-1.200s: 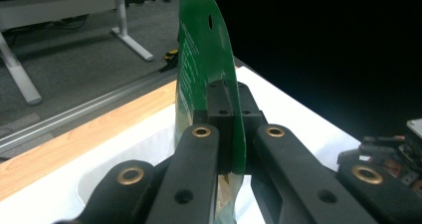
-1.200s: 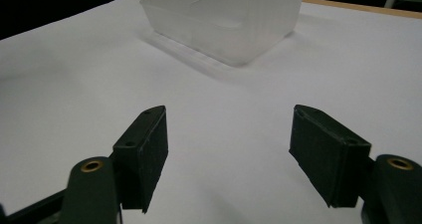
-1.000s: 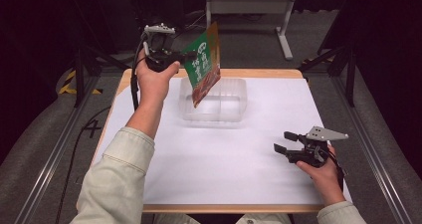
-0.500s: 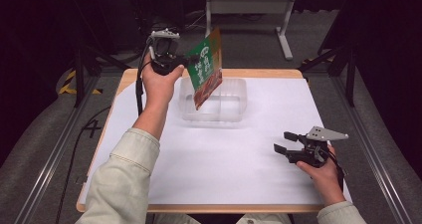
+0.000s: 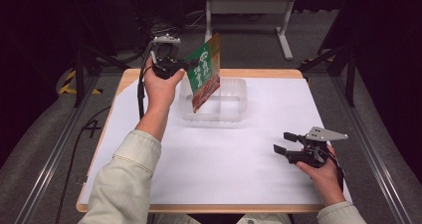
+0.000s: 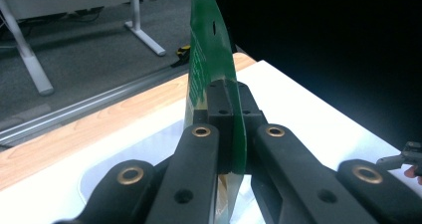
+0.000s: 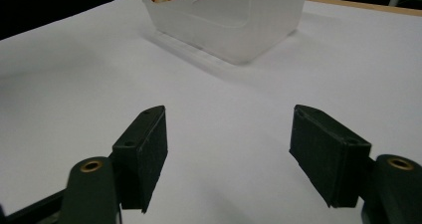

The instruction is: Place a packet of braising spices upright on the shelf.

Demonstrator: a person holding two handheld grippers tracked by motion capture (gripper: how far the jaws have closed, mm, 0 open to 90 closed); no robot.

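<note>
A green and red food pouch (image 5: 205, 73) hangs tilted over a clear plastic tub (image 5: 234, 103) at the back middle of the table, its lower end inside the tub. My left gripper (image 5: 185, 64) is shut on the pouch's upper left edge. In the left gripper view the green pouch (image 6: 205, 64) stands edge-on, pinched between the two black jaws of the left gripper (image 6: 226, 102). My right gripper (image 5: 285, 143) rests open on the white table at the front right, nothing between its fingers. In the right gripper view the right gripper (image 7: 228, 152) faces the tub (image 7: 249, 20).
A white sheet (image 5: 224, 159) covers the wooden table (image 5: 130, 77). A white metal stand (image 5: 249, 7) is on the floor behind the table. Dark frame rails (image 5: 50, 154) run along both sides.
My left gripper has carried the pouch slightly to the right and farther back above the tub. The right gripper has stayed put.
</note>
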